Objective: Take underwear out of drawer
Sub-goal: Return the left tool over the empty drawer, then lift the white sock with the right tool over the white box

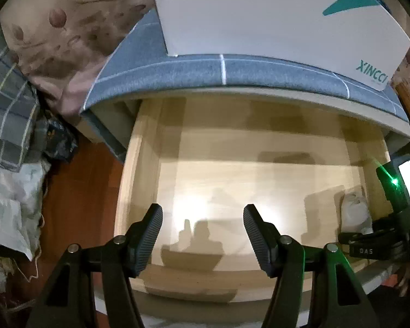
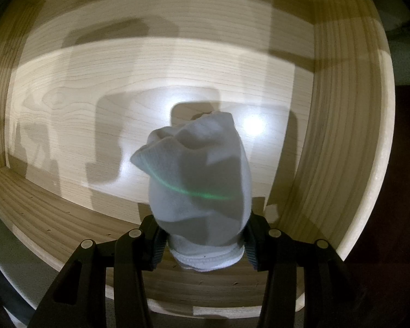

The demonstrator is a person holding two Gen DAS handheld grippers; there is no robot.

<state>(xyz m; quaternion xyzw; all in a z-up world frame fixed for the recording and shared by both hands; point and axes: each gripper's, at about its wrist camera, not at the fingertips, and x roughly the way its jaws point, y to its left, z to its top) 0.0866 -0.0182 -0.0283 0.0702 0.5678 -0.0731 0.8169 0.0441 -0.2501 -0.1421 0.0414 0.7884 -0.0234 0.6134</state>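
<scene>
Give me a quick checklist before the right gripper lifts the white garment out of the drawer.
1. Right gripper closed on the white garment: ok, fingers press both sides.
2. Grip depth: cannot tell; only the bundle's lower end sits between the fingers.
3. Garment free of the drawer walls: ok.
4. Left gripper empty and open: ok.
5. Left gripper away from the garment: ok, it is over bare drawer floor to one side.
6. Other items left in the drawer: ok, none visible.
</scene>
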